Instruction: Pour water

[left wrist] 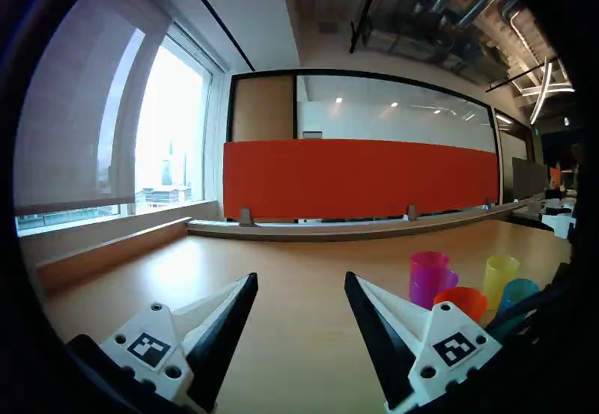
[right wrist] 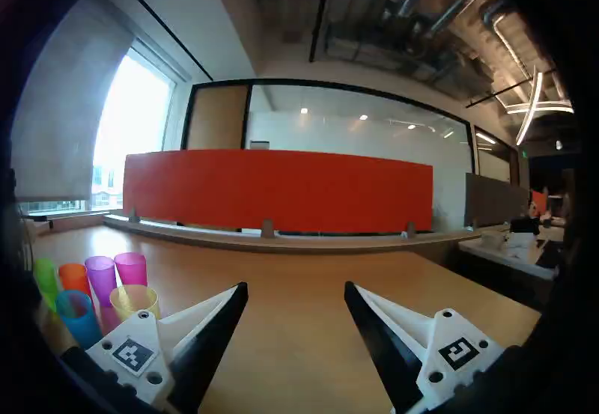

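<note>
Cups (right wrist: 99,273) upright, mouths skyward; left gripper (left wrist: 300,276) and right gripper (right wrist: 296,286) fingers apart, empty.

This is an open-plan office. A long pale wooden desk top (left wrist: 299,264) is backed by a low orange-red privacy screen (left wrist: 359,178), with a glass-walled room (left wrist: 389,111) behind. Bare metal pipes and ducts (left wrist: 449,2) cross the ceiling beside slim white strip lights (left wrist: 543,88). A tall window (left wrist: 168,144) with a grey roller blind (left wrist: 67,137) looks onto city buildings. A grey desk partition (right wrist: 490,198) stands further off.
</note>
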The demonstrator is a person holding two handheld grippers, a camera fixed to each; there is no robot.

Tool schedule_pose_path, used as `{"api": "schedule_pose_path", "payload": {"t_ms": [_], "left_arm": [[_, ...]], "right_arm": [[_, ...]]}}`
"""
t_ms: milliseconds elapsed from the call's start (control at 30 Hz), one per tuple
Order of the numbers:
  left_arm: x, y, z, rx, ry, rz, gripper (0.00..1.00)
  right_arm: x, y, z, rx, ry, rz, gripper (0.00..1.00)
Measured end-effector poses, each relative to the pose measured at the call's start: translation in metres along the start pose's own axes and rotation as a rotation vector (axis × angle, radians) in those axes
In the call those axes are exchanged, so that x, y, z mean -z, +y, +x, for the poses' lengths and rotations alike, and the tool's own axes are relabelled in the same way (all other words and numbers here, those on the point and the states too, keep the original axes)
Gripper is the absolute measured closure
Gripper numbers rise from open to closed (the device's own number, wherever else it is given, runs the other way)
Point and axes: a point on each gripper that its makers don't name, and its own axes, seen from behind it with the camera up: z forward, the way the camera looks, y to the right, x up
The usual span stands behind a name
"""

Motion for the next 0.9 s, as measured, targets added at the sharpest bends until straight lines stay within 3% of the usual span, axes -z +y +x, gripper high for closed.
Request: {"api": "schedule_pose_path", "payload": {"t_ms": [467, 900], "left_arm": [[-0.0002, -0.0001, 0.0002, 0.000, 0.000, 0.000, 0.15], [-0.0001, -0.0003, 0.0000, 0.000, 0.000, 0.000, 0.15]], "right_arm": [[-0.0016, 0.0085, -0.0044, -0.039, -0.004, 0.000, 0.00], [0.0009, 0.0082, -0.0038, -0.040, -0.001, 0.003, 0.00]]}}
